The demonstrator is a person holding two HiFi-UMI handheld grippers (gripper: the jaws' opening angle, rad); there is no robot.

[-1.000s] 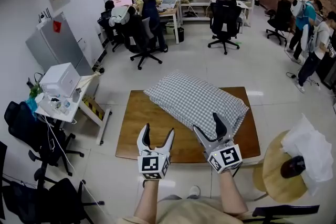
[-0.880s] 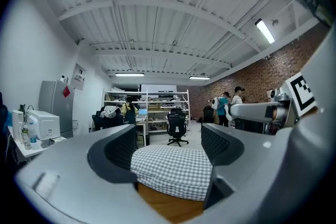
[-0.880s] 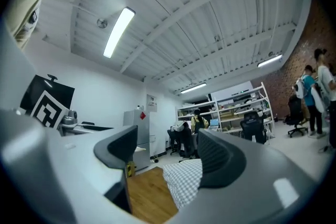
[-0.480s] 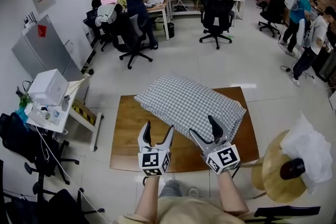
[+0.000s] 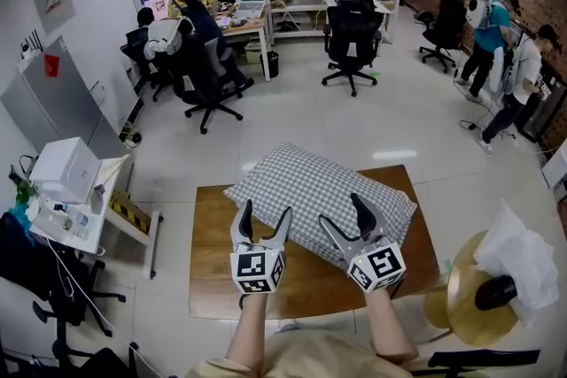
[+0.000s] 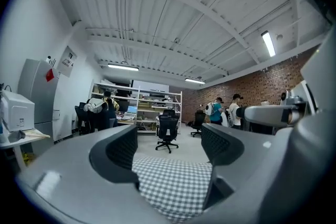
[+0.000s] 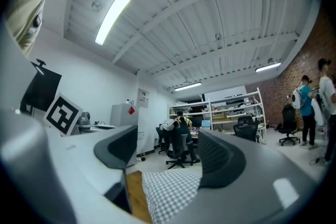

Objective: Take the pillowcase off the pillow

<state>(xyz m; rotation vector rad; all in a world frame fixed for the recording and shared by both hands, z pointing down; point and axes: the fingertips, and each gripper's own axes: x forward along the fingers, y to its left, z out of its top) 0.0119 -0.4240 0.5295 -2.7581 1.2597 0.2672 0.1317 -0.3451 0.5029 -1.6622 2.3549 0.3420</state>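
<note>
A grey-and-white checked pillow in its pillowcase lies slantwise on a low wooden table. Both grippers are held side by side over the table's near half, pointing at the pillow. My left gripper is open with its fingertips at the pillow's near left edge, nothing between them. To its right, my right gripper hovers over the pillow's near edge, also open and empty. In the left gripper view the pillow fills the gap beyond the jaws. In the right gripper view the pillow and the table show low between the jaws.
A round wooden side table with a white bag stands close at the right. A white desk with a printer and black office chairs stand at the left. People sit and stand at the far desks and shelves.
The view has advanced toward the table. The pillow now sits nearer the grippers, whose fingertips have come from the bare wood up to the pillow's near edge. Both jaws stay equally wide.
</note>
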